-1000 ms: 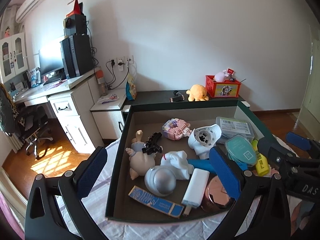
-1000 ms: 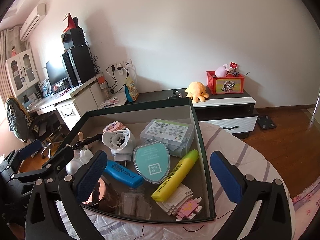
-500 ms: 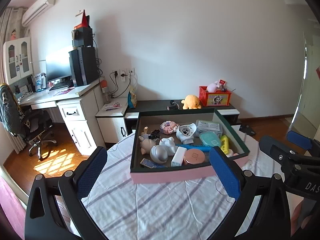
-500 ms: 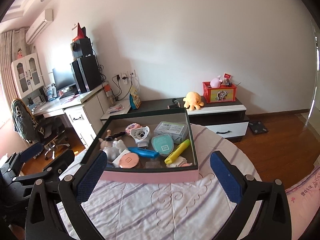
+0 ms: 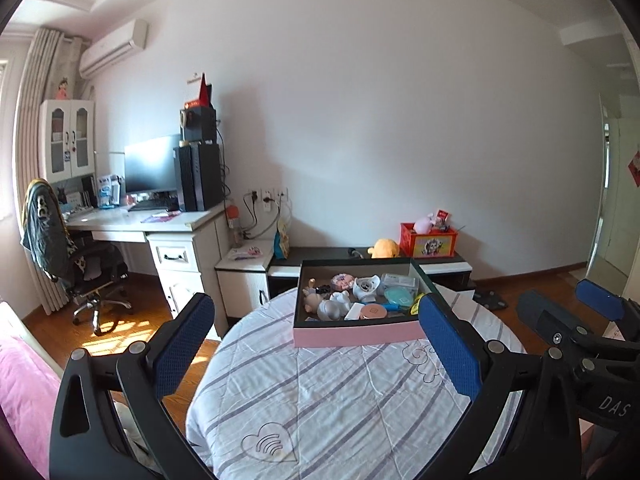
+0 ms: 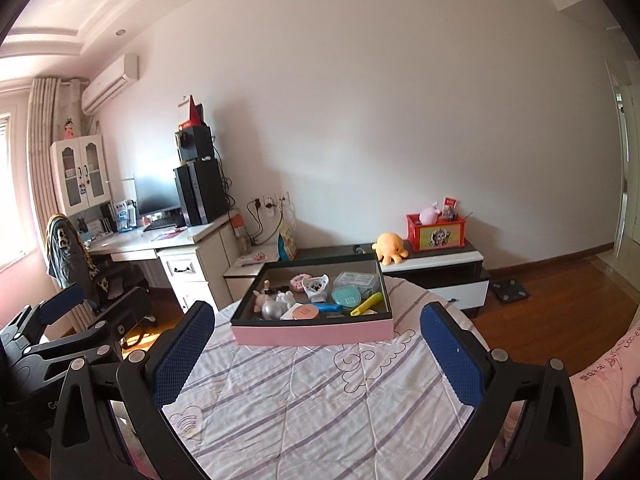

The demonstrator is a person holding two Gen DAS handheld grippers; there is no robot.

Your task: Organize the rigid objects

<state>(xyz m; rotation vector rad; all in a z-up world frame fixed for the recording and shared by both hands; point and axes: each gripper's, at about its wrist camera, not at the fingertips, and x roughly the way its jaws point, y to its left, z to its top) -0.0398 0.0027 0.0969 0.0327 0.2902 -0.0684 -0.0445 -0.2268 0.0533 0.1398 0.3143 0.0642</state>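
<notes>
Left wrist view, our left gripper [image 5: 316, 354] fingers wide, empty, right gripper [image 6: 316, 354] likewise, pink-sided box of rigid objects [image 5: 356, 336] far on striped cloth [image 5: 340, 392].

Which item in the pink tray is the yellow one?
The yellow highlighter pen, lying near the pink tray's front right corner; its neighbours are blue, teal and peach.

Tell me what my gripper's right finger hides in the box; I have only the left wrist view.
Observer: A yellow highlighter lies inside the box, by its right wall.
Operator: Report the right gripper.
Observer: The right gripper is wide open, with nothing between its jaws, short of the box.
Operator: Check what is right of the table.
Observer: Pink bedding with lettering lies beside the table.
</notes>
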